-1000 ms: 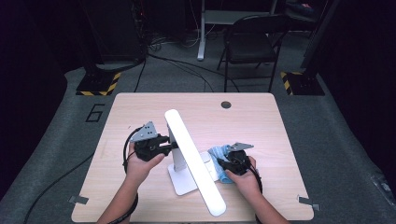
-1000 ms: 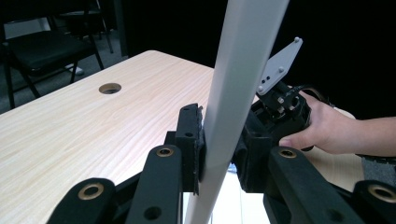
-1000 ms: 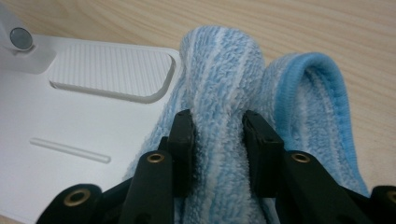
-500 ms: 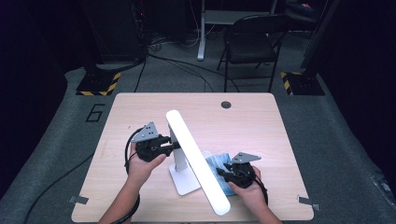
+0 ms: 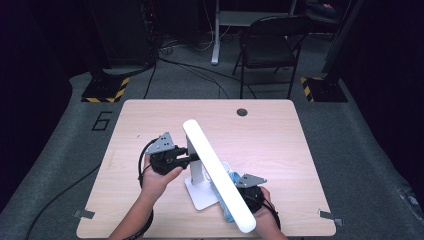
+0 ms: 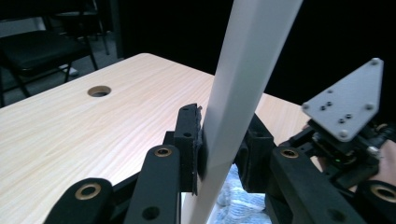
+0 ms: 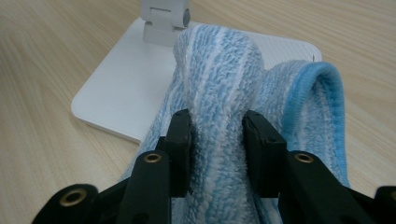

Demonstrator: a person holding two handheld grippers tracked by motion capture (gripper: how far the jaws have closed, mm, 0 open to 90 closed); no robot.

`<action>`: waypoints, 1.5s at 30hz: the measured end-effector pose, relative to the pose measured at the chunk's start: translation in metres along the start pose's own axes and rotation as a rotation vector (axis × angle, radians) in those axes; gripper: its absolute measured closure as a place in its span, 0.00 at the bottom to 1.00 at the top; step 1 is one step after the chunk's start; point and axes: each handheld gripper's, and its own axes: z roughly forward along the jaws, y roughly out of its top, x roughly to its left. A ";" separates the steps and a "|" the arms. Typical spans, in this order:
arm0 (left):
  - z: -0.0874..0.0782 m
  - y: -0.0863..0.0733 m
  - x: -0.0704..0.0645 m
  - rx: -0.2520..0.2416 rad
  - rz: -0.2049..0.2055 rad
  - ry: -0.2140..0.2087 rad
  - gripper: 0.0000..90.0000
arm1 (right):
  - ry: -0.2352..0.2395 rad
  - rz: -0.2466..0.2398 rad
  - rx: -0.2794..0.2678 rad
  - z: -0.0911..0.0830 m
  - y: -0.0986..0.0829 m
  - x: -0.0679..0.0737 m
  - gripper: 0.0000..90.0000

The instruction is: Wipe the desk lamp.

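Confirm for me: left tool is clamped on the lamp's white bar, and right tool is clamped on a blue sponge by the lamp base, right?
Not a sponge. The right tool is clamped on a blue cloth, as the right gripper view shows. The rest holds: the left tool is clamped on the lamp's white bar, and the cloth lies by the base.

Hand-held gripper point(image 6: 219, 149) clamps the lamp bar point(image 6: 243, 84) (white).

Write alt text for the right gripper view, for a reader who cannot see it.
The right gripper pinches a bunched fold of blue-and-white striped cloth between its two black jaws. The cloth drapes over the near edge of a flat white lamp base, which sits on a light wooden table; a white hinge block rises at the base's far side.
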 end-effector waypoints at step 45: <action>0.012 0.005 -0.017 0.070 0.058 -0.207 0.55 | -0.122 0.131 -0.028 0.038 0.026 -0.065 0.72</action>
